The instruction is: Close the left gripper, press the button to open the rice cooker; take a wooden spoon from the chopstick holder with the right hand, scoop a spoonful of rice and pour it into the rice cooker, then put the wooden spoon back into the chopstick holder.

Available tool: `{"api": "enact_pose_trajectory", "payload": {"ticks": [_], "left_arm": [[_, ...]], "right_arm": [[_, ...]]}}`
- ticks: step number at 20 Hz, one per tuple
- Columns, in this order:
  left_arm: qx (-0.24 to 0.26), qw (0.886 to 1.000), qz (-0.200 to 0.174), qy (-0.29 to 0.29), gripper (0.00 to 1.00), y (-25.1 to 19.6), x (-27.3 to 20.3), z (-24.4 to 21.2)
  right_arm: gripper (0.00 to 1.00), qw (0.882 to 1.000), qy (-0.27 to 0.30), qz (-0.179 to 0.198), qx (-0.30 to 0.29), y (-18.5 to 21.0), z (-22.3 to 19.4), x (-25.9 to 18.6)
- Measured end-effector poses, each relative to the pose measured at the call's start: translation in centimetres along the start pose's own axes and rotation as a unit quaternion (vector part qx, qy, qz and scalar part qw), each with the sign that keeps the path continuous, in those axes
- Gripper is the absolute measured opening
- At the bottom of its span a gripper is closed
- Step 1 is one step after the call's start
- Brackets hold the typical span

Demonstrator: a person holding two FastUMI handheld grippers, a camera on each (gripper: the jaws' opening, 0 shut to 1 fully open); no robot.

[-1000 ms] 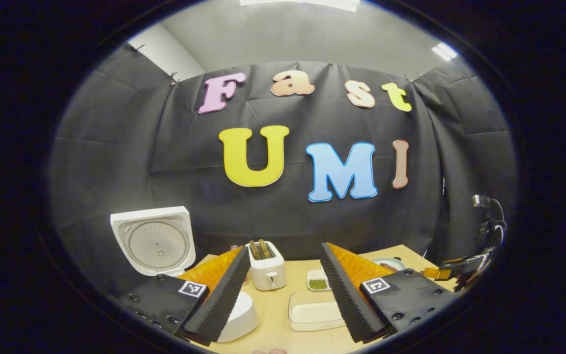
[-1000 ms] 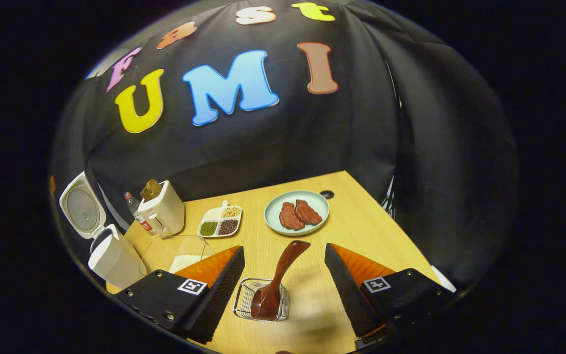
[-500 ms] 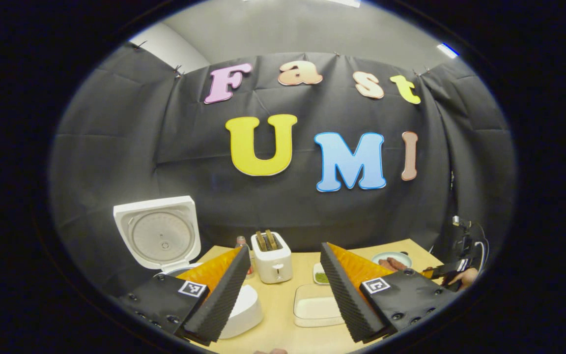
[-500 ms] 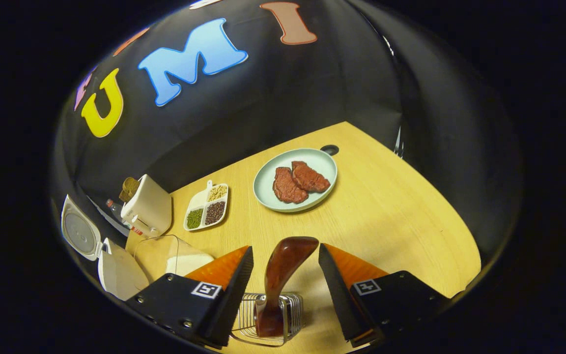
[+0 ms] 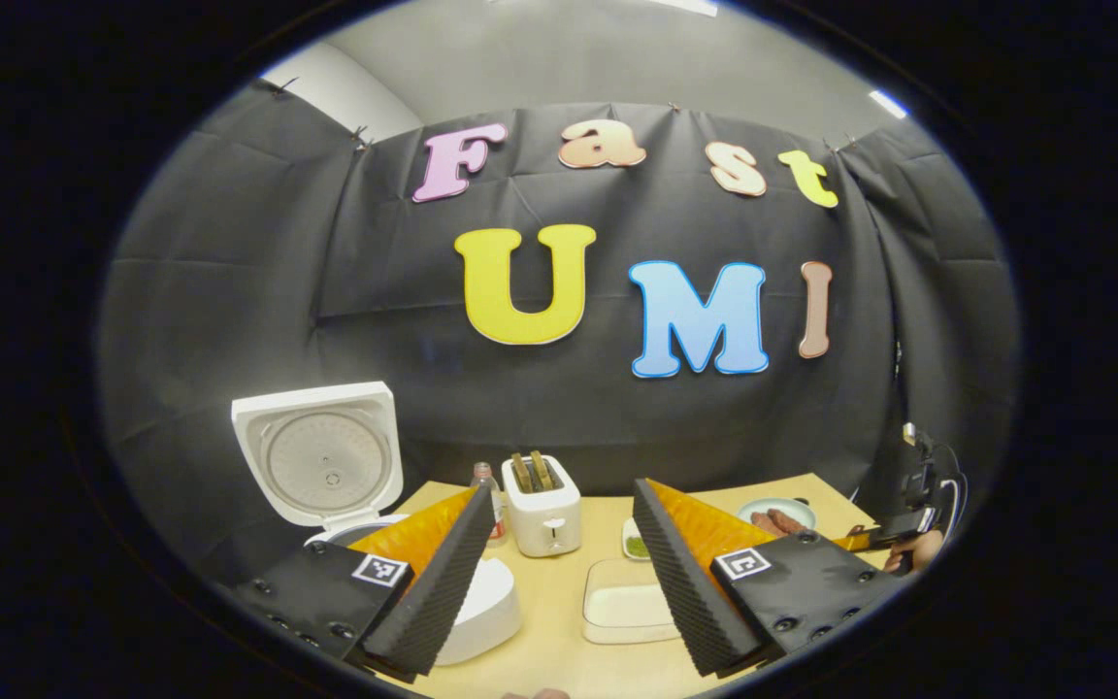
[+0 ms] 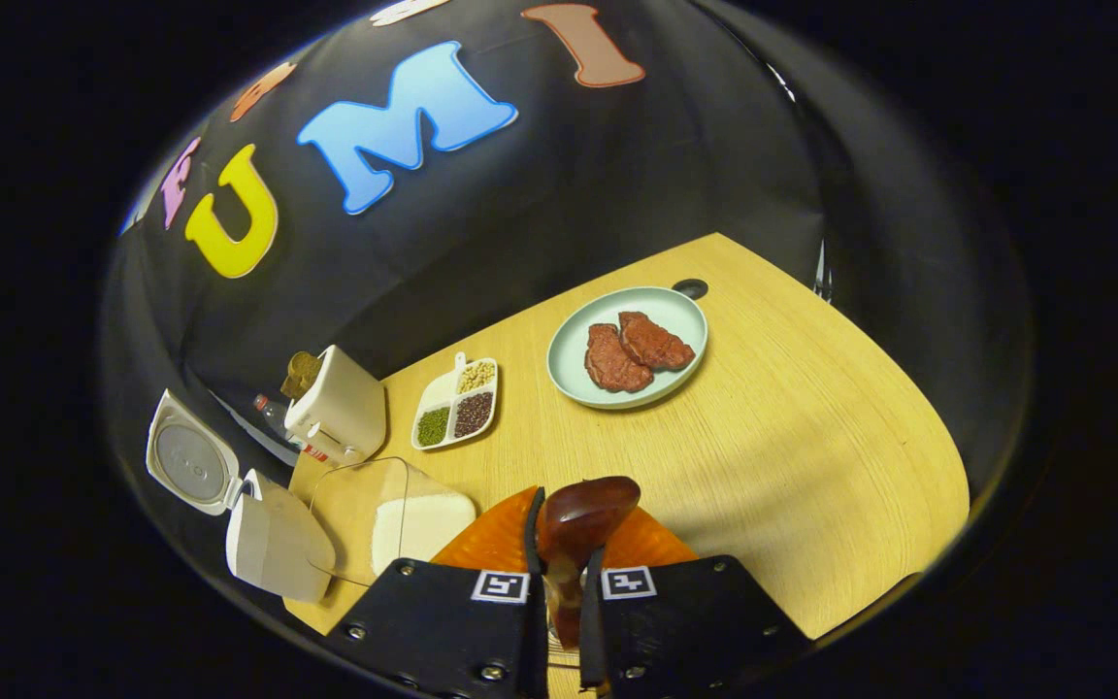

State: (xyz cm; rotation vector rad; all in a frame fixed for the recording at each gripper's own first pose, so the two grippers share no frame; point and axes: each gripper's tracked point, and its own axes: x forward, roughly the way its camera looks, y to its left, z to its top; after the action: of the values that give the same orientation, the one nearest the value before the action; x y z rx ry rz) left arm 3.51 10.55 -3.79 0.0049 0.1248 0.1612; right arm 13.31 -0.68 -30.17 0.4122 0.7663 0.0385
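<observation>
My right gripper [image 6: 559,573] is shut on the handle of the dark wooden spoon [image 6: 586,507], whose rounded end sticks up above the fingers. The chopstick holder underneath is mostly hidden by the gripper. The white rice cooker [image 6: 270,536] stands open at the table's left, its lid [image 6: 186,465] tipped back. Beside it is a clear box of rice [image 6: 420,517]. My left gripper [image 5: 562,487] hangs open above the table's near side with nothing in it. The cooker's lid [image 5: 314,454] and body [image 5: 489,610] lie to its left, and the rice box [image 5: 625,610] is ahead between its fingers.
A white toaster [image 6: 344,412] with toast and a bottle stand at the back. A divided dish of beans [image 6: 457,412] and a plate with two meat pieces [image 6: 629,346] lie on the wooden table [image 6: 811,437]. The other gripper and a hand [image 5: 899,539] appear far right.
My right gripper has dropped onto the spoon and shut on its handle; it was open around it before. The left gripper stays open and has barely shifted.
</observation>
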Motion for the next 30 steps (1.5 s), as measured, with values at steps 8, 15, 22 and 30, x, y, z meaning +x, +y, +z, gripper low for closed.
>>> {"api": "enact_pose_trajectory", "payload": {"ticks": [8,15,22,30], "left_arm": [[0.006,1.000,-0.011,-0.012,0.99,1.4,-1.0,0.0],[0.004,1.000,-0.019,-0.019,0.99,4.1,-1.4,-0.2],[0.004,1.000,-0.015,-0.002,0.99,7.6,-1.2,-1.8],[-0.021,0.999,-0.011,0.027,0.99,10.2,-0.6,-4.6]], "right_arm": [[0.07,0.994,-0.086,0.026,-0.062,5.4,6.0,-6.9],[0.07,0.986,-0.115,0.100,-0.063,14.2,9.0,-7.0],[0.07,0.983,-0.085,0.103,-0.129,20.8,4.3,0.5],[0.07,0.954,-0.088,0.047,-0.282,21.5,-1.4,9.5]]}}
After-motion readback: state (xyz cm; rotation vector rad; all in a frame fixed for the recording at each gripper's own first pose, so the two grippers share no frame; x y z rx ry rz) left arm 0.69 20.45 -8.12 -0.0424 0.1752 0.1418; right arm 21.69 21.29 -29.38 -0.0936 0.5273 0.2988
